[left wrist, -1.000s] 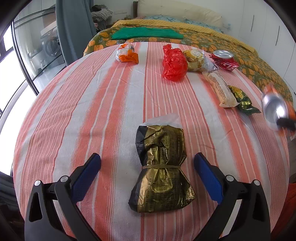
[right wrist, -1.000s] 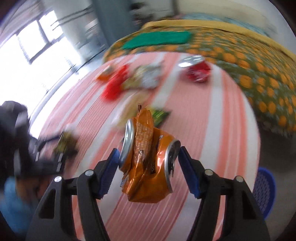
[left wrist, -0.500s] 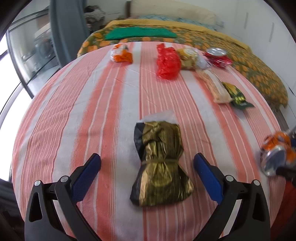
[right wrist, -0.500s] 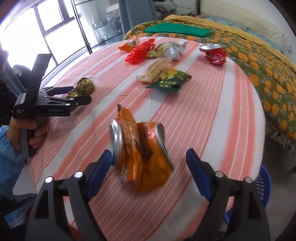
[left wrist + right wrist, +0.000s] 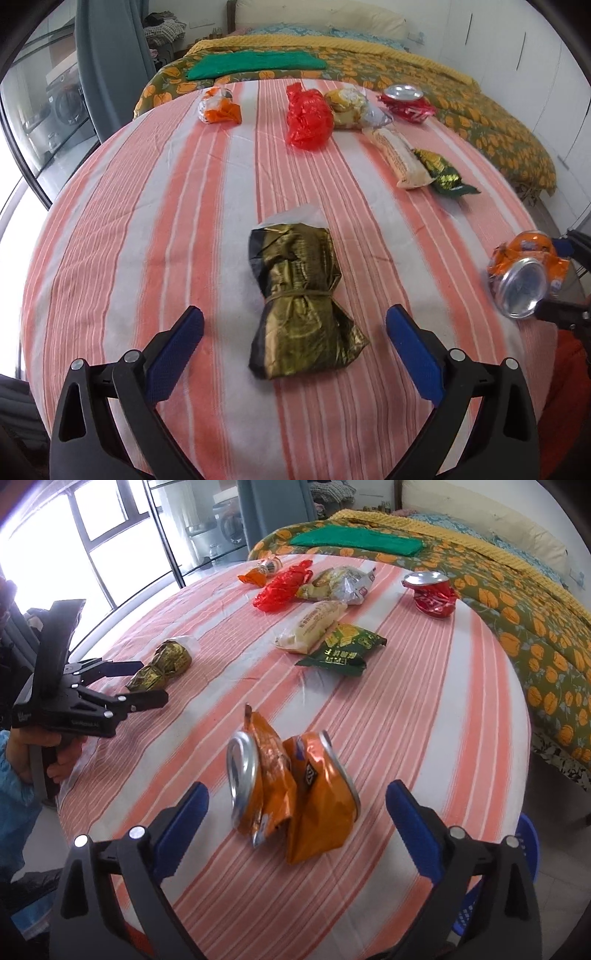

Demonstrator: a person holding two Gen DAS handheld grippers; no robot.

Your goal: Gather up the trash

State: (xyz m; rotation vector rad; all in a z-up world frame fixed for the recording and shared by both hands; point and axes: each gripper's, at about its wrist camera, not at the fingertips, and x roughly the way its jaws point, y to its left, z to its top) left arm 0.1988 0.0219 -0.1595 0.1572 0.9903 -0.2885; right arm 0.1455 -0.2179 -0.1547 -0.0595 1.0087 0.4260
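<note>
A crushed orange can (image 5: 291,794) lies on the striped tablecloth (image 5: 424,709) between the fingers of my open right gripper (image 5: 297,805), untouched by either pad. It also shows in the left wrist view (image 5: 526,275). A gold-and-black tied wrapper (image 5: 295,299) lies between the fingers of my open left gripper (image 5: 295,334), with wide gaps on both sides. The left gripper shows in the right wrist view (image 5: 147,683) around that wrapper (image 5: 160,666).
Further back lie a red bag (image 5: 308,116), a yellow snack bag (image 5: 351,107), a crushed red can (image 5: 404,101), a beige packet (image 5: 400,157), a green packet (image 5: 443,175) and an orange-white wrapper (image 5: 218,109). A blue basket (image 5: 526,849) stands beyond the table's right edge. A bed (image 5: 406,70) is behind.
My right gripper held the orange can shut a second ago. It has brought it down to the table and opened; the can now lies free. The left gripper has stayed open around the gold wrapper.
</note>
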